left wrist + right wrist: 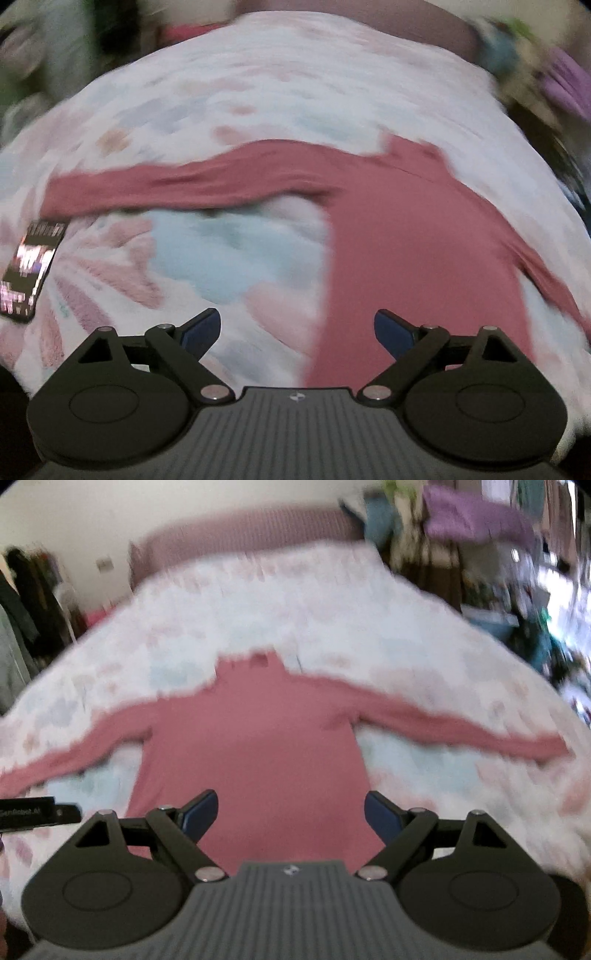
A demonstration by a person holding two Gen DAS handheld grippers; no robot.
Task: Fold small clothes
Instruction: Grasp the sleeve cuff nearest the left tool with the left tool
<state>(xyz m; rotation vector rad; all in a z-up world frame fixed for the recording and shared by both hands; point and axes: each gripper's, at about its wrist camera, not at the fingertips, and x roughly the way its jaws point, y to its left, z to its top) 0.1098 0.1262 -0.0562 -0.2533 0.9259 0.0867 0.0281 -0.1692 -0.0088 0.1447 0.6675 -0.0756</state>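
On the bed [332, 602], a pink long-sleeved top [258, 746] lies flat, sleeves outstretched; above it the left tool [297, 334] and right tool [290, 814] hang spread wide, empty.

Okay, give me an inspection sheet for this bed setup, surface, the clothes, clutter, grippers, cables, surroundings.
Surface: bed with a white, pink and pale blue patterned bedspread; pictures blurred.
Job's things: pink long-sleeved top lies flat, both sleeves spread outward, neck toward the headboard; not yet folded.
Clutter: dark phone with lit screen on the bedspread, beyond the top's sleeve end.
Grippers: left gripper open, empty, over the top's left edge; right gripper open, empty, over the hem.
Cables: nothing seen.
Surroundings: pink headboard, hanging dark clothes, purple fabric, crowded shelves; details too blurred.
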